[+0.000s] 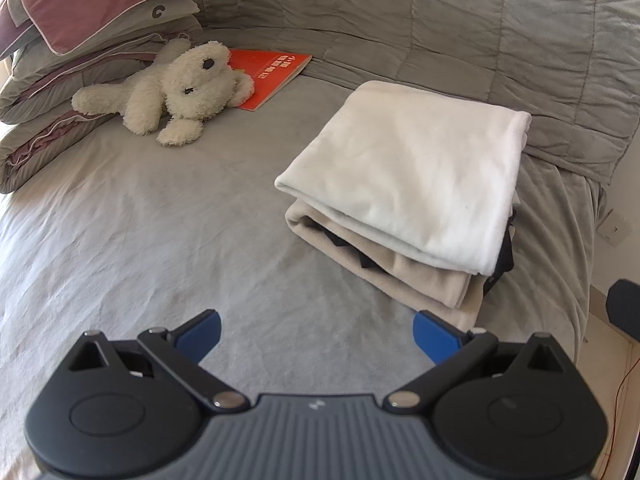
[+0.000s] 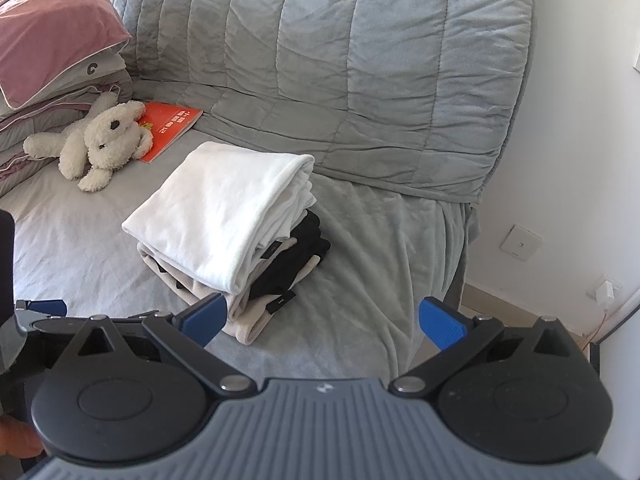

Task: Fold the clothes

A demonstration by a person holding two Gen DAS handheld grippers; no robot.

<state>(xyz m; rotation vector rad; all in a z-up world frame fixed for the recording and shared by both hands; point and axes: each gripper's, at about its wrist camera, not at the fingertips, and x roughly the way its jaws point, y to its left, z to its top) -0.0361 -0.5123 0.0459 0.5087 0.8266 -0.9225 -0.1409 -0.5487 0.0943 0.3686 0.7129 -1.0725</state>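
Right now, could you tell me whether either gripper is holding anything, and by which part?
Nothing is held. The left gripper and right gripper are both open, short of the folded clothes stack.

White garment point(image 2: 224, 216) atop beige and black ones; red book point(image 2: 170, 128); grey bedsheet point(image 1: 140, 240).

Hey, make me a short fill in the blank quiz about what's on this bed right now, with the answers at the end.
1. The folded garment on top of the clothes stack is ____ in colour.
2. The plush toy lies partly on a ____ book.
3. Both the left tool and the right tool are ____, holding nothing.
4. The pillow with the pink cover shows the letter ____.

Answers: white; red; open; C
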